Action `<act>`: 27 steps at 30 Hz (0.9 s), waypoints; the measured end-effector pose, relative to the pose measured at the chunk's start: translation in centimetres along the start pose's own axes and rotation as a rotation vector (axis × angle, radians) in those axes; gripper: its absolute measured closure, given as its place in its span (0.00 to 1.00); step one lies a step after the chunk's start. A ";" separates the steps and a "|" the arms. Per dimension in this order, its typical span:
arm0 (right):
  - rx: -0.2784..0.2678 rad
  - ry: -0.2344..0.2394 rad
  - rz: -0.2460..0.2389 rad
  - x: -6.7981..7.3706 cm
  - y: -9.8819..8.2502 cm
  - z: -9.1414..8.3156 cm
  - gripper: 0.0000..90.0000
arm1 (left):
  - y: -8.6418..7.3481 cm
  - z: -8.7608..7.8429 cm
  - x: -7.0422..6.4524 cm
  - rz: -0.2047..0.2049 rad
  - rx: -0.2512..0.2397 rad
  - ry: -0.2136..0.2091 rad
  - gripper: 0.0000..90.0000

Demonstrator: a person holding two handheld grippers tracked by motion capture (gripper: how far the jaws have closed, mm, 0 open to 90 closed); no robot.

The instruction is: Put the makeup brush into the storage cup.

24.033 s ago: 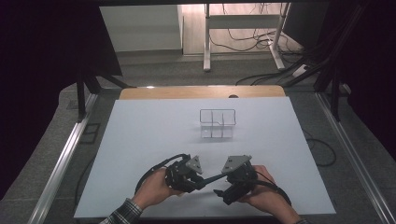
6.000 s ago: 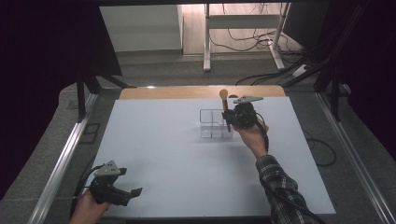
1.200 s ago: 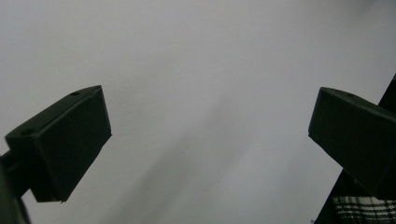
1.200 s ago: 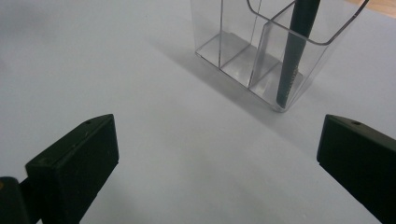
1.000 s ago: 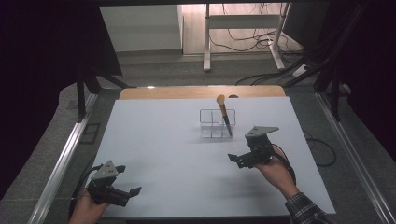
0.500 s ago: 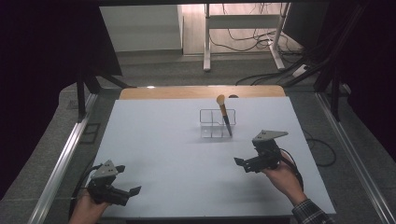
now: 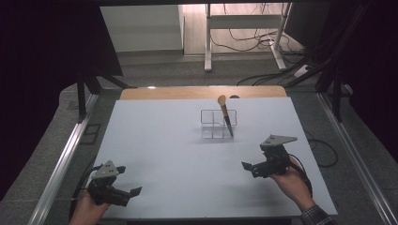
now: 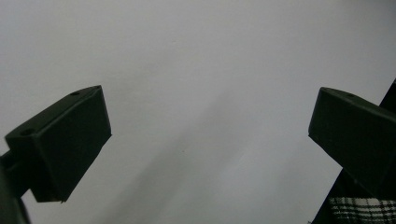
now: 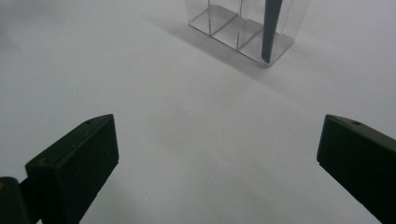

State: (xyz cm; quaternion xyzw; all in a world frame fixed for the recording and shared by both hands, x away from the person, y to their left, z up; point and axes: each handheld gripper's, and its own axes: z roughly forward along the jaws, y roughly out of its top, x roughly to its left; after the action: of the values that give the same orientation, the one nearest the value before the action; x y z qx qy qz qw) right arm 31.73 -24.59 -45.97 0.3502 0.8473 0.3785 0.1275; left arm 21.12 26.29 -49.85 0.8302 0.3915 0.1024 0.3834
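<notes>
A makeup brush (image 7: 225,117) stands tilted in the right end compartment of the clear organizer (image 7: 213,126) on the white surface (image 7: 164,154). The right hand-held gripper (image 7: 248,168) sits near the organizer, jaws wide apart and empty. The left hand-held gripper (image 7: 133,193) lies well apart from it, likewise gaping, holding nothing.

This looks like a lab or test room set up for recording. A white counter (image 7: 178,154) with a wooden far edge stands between metal rails (image 7: 63,159) at left and right. Dark curtains (image 7: 42,70) close off both sides. At the far end, loose cables (image 7: 263,40) lie on the floor around the legs of a white desk (image 7: 244,21).
</notes>
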 end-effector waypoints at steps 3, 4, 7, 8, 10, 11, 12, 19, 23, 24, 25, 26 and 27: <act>0.004 -0.007 0.006 -0.1 -0.4 -0.2 0.00 | 0.0 0.0 0.0 0.002 0.000 0.000 0.00; 0.008 -0.009 0.006 -0.2 -0.5 -0.2 0.00 | 0.0 0.0 0.0 0.002 0.001 -0.001 0.00; 0.018 -0.018 -0.002 -0.2 -0.9 -0.3 0.00 | 0.0 0.1 -0.1 0.005 0.006 -0.002 0.00; 0.022 -0.020 -0.004 -0.2 -1.1 -0.4 0.00 | 0.0 0.1 -0.1 0.005 0.006 -0.002 0.00; 0.025 -0.019 -0.002 -0.2 -1.3 -0.5 0.00 | 0.0 0.1 -0.1 0.004 0.005 -0.001 0.00; 0.027 -0.019 -0.001 -0.2 -1.4 -0.6 0.00 | 0.0 0.1 -0.1 0.003 0.005 0.000 0.00; 0.027 -0.020 -0.001 -0.2 -1.5 -0.7 0.00 | 0.0 0.1 -0.1 0.002 0.005 0.000 0.00; 0.021 -0.029 0.014 -0.3 -2.2 -1.4 0.00 | 0.0 0.1 -0.1 0.005 0.006 -0.001 0.00; 0.023 -0.031 0.018 -0.4 -2.7 -1.7 0.00 | 0.1 0.1 -0.1 0.010 0.007 0.000 0.00; 0.026 -0.033 0.021 -0.4 -2.8 -1.8 0.00 | 0.1 0.1 -0.1 0.010 0.007 0.000 0.00; 0.027 -0.034 0.025 -0.4 -2.9 -1.9 0.00 | 0.1 0.1 -0.1 0.009 0.007 0.000 0.00; 0.027 -0.035 0.023 -0.4 -3.0 -2.0 0.00 | 0.1 0.1 -0.1 0.010 0.007 0.000 0.00; 0.026 -0.034 0.029 -0.4 -3.1 -2.1 0.00 | 0.1 0.1 -0.1 0.010 0.006 0.000 0.00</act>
State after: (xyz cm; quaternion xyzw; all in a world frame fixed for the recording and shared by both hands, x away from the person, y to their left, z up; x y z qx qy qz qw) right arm 29.46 -27.50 -46.81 0.3704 0.8448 0.3631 0.1319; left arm 21.13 26.17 -49.84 0.8332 0.3878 0.1031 0.3805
